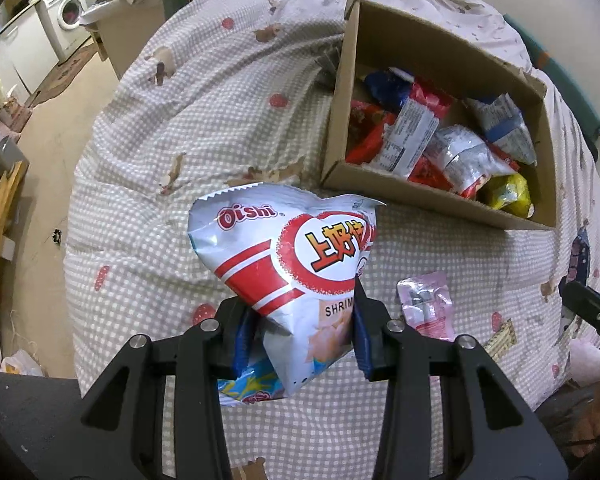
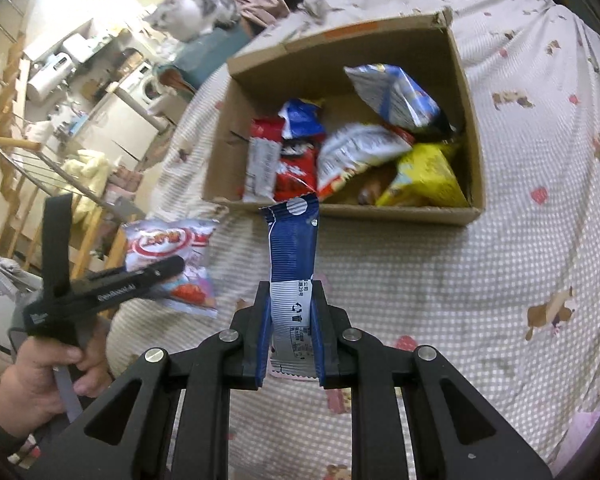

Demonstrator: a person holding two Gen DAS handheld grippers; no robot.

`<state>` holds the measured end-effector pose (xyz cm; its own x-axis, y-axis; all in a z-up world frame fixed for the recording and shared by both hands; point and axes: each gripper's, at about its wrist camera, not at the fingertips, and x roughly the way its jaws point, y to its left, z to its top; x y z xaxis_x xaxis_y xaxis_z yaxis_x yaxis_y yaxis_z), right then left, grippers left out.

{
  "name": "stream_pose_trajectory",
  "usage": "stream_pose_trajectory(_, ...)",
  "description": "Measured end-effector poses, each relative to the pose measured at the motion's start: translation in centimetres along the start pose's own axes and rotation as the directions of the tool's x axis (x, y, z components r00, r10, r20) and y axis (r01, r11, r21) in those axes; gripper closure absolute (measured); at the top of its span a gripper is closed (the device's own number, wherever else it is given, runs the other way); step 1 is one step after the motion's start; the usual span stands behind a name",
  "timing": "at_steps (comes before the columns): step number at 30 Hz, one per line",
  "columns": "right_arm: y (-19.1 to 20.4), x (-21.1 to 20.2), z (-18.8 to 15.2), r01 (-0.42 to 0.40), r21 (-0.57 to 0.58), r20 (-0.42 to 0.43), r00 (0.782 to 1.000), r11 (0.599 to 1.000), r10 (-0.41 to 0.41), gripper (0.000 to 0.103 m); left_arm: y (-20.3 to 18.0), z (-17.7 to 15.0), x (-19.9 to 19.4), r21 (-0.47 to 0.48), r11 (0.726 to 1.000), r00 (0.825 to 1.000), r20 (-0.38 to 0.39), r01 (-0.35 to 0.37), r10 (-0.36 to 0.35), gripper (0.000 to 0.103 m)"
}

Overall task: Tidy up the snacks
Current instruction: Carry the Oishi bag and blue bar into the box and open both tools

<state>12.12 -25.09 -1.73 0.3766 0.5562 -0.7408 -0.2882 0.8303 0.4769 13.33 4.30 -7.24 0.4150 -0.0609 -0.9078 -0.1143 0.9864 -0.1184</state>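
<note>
My left gripper (image 1: 300,320) is shut on a white and red Oishi shrimp chip bag (image 1: 296,252), held above the checked bedspread, short of the cardboard box (image 1: 432,196). The box holds several snack packets (image 1: 416,136). My right gripper (image 2: 292,320) is shut on a narrow blue and white snack packet (image 2: 294,248), held upright in front of the box (image 2: 400,214). The left gripper and its chip bag (image 2: 168,248) show at the left of the right wrist view. A pink packet (image 1: 428,300) lies on the bed right of the left gripper.
The bed (image 1: 188,128) has a checked cover with printed figures. A cat (image 2: 192,16) sits beyond the box on a teal cushion. A washing machine (image 1: 66,16), a stair rail (image 2: 40,164) and floor clutter lie to the left of the bed.
</note>
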Motion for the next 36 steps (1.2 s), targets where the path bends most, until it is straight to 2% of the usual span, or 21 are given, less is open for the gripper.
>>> stream_pose_trajectory(9, 0.1, -2.1, 1.4, -0.075, 0.02, 0.16, 0.985, 0.997, 0.071, 0.084, -2.1, 2.6, -4.8, 0.048, 0.999, 0.99, 0.143, 0.016, -0.022, 0.067)
stream_pose_trajectory(19, -1.9, -3.4, 4.5, -0.073, 0.078, 0.253, 0.966, 0.994, 0.051, 0.084, -4.4, 6.4, -5.9, 0.092, 0.995, 0.981, 0.189, 0.031, -0.048, 0.067)
stream_pose_trajectory(27, -3.5, -2.6, 6.2, -0.053, 0.126, 0.263, 0.965, 0.991, 0.018, 0.084, -6.1, 8.2, -5.0, 0.115, 0.992, 0.978, 0.199, 0.043, -0.065, 0.067)
stream_pose_trajectory(36, -4.3, 0.2, 8.5, -0.01, 0.124, 0.223, 0.975, 0.992, -0.018, 0.084, -8.3, 11.3, -3.8, 0.156, 0.986, 0.971, 0.221, 0.057, -0.091, 0.067)
